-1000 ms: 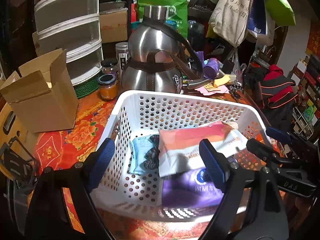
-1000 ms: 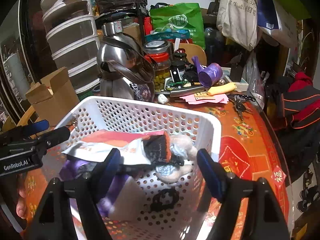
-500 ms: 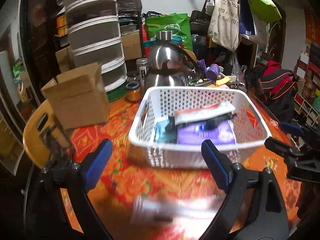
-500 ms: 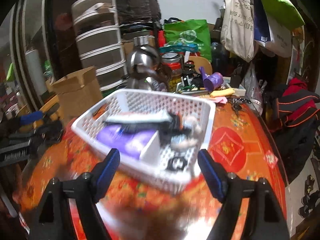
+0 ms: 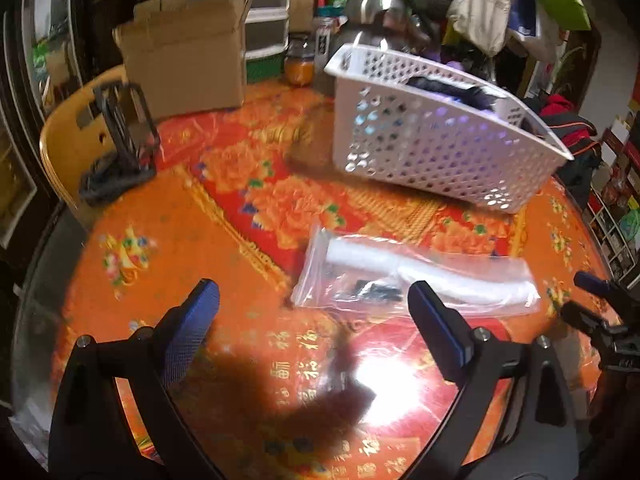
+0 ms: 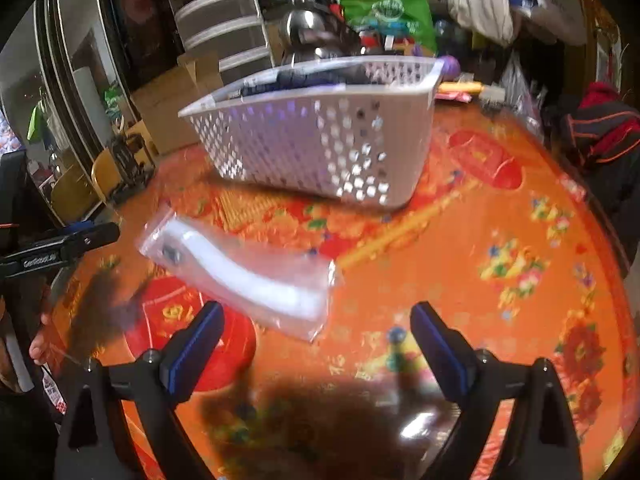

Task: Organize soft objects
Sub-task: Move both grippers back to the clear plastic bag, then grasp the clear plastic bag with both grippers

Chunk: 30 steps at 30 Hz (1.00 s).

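A clear plastic bag [image 5: 416,276] with a white soft item and small black parts lies flat on the orange tablecloth; it also shows in the right wrist view [image 6: 248,276]. A white perforated basket [image 5: 436,136] holding purple and dark soft packs stands behind it, also in the right wrist view [image 6: 320,128]. My left gripper [image 5: 314,320] is open and empty, just short of the bag. My right gripper [image 6: 316,340] is open and empty, near the bag's right end. Each gripper shows at the edge of the other's view.
A cardboard box [image 5: 188,52], a steel kettle [image 5: 372,4], jars [image 5: 299,66] and plastic drawers [image 6: 224,28] crowd the far side. A yellow chair [image 5: 76,148] stands at the left. The round table edge [image 6: 616,240] curves on the right.
Both grippers have pulled back and lowered away from the basket toward the near side of the table. The clear bag now lies right in front of them.
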Each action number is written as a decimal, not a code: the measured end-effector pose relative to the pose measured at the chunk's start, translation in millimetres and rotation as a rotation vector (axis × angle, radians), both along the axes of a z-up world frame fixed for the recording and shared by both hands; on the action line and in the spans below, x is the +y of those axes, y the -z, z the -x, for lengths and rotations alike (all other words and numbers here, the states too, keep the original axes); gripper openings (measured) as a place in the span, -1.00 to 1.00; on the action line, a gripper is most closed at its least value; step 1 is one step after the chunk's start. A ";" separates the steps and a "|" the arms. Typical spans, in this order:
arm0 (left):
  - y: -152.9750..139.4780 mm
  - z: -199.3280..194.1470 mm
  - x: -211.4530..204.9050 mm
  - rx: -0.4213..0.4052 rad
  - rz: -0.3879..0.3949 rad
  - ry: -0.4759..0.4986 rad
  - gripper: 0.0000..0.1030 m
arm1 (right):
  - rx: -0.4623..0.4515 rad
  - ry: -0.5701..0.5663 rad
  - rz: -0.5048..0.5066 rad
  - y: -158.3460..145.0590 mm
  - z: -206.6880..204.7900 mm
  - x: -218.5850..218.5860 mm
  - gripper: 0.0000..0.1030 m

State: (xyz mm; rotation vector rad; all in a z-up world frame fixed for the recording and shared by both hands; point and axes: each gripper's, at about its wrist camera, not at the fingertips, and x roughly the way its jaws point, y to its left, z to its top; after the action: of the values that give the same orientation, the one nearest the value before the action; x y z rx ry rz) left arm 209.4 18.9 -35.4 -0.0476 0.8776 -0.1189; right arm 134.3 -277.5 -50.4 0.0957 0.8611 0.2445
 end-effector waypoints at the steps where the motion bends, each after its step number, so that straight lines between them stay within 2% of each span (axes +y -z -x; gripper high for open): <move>1: 5.3 -3.3 0.6 0.013 0.000 0.001 0.83 | 0.007 -0.003 0.002 3.6 -0.9 1.7 0.82; 4: 19.1 -14.8 -1.8 0.056 -0.009 0.015 0.83 | 0.005 -0.013 0.029 12.4 -3.7 10.3 0.78; 7: 26.0 -28.0 -9.0 0.069 -0.011 0.035 0.83 | 0.019 -0.038 0.052 17.0 -10.3 21.1 0.63; 11: 35.3 -38.9 -12.2 0.087 -0.011 0.053 0.83 | 0.035 -0.059 0.069 22.1 -19.4 28.8 0.57; 13: 41.4 -41.7 -13.9 0.096 -0.013 0.064 0.83 | 0.052 -0.069 0.072 25.6 -24.9 31.4 0.42; 19: 47.9 -44.5 -18.6 0.098 -0.011 0.089 0.81 | 0.053 -0.097 0.109 30.7 -31.7 40.0 0.34; 23: 54.7 -45.6 -22.3 0.105 -0.006 0.098 0.67 | 0.043 -0.124 0.153 32.5 -33.2 47.4 0.22; 27: 57.7 -44.2 -27.1 0.102 -0.014 0.111 0.54 | 0.045 -0.139 0.156 31.8 -34.2 46.9 0.12; 30: 57.1 -41.9 -29.7 0.092 -0.023 0.121 0.29 | 0.047 -0.148 0.154 31.2 -35.3 46.1 0.03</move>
State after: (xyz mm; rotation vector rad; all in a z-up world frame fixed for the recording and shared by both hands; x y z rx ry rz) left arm 251.3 -10.8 -92.5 0.0217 0.9732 -0.2209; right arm 169.6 -231.4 -81.6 -0.1068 0.9325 0.3138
